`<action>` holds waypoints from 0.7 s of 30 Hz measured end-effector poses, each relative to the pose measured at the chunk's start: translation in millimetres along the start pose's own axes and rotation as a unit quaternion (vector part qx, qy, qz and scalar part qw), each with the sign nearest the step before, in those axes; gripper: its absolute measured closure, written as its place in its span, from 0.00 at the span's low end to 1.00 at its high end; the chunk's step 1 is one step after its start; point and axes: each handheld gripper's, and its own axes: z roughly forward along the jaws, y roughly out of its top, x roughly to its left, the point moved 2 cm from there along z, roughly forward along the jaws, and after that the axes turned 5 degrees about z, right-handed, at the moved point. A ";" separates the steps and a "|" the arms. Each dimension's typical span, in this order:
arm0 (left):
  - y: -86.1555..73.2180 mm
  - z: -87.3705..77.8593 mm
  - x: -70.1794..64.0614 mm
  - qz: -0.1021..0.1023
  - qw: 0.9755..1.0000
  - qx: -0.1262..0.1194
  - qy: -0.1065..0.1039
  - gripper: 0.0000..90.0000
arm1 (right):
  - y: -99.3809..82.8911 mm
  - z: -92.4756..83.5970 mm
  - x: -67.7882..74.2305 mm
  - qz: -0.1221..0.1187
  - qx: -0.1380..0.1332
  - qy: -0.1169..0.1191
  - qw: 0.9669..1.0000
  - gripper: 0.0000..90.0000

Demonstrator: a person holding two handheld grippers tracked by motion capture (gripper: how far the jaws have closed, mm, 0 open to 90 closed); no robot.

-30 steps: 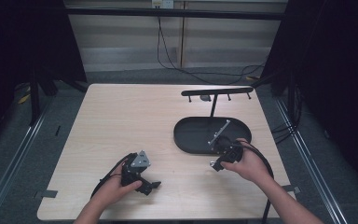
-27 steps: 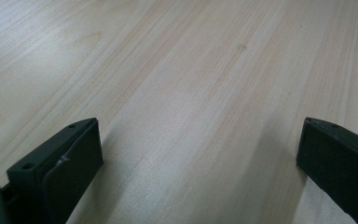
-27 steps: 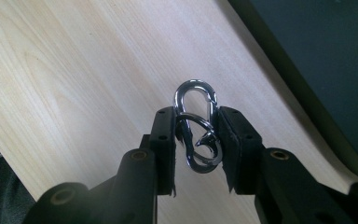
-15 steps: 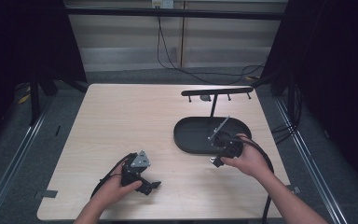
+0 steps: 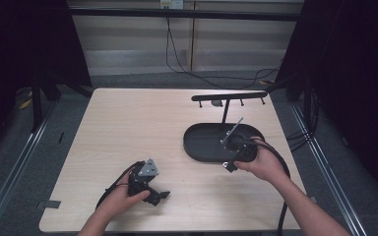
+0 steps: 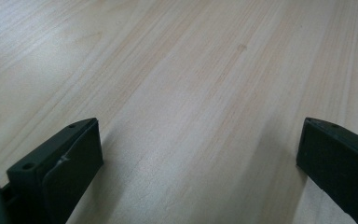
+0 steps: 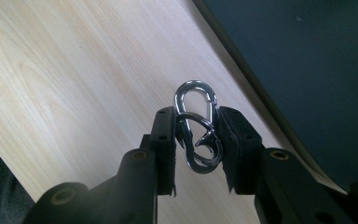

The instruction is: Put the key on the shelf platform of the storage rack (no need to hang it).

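**Carabiner pinched at the tray's near edge**

The table (image 5: 128,128) is a pale wood-grain board with rounded corners, its streaks running lengthwise and matte under the light. On its right half sits a black oval tray (image 5: 202,142), smooth and dull, with a low rim; a thin post rises from its far side and carries a slim black horizontal bar (image 5: 229,96) with small pegs hanging beneath it.

The left gripper (image 5: 160,195) rests low on the near-left part of the table, held by the left hand (image 5: 123,199), with a grey three-cornered plate on top and a black cable looping behind. In the left gripper view its two blocky black jaws stand wide apart, with bare wood between them.

The right gripper (image 7: 198,140) is held by the right hand (image 5: 263,164) at the tray's near-right edge, angled down toward the table. Its jaws are pinching a carabiner (image 7: 196,133), one pad against each long side.

The carabiner is polished chrome, a narrow rounded oval loop with a hooked gate near its lower end. In the right gripper view its long axis runs along the jaws, the rounded top pointing away from the gripper, out past the jaw tips, above the wood just beside the tray's rim
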 end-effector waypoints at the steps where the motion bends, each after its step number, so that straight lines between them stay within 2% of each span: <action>1: 0.0 -0.1 0.2 0.001 1.000 0.000 0.001 0.00 | 0.4 -0.5 -0.1 0.002 0.000 0.002 1.000 0.76; 12: 0.0 0.0 -0.1 0.000 1.000 0.000 0.000 0.00 | 4.6 -3.6 -5.2 0.004 -0.004 0.000 1.000 0.76; 21: 0.0 0.0 0.0 0.000 1.000 0.000 0.000 0.00 | 9.8 -11.4 -10.8 0.020 -0.014 -0.002 1.000 0.76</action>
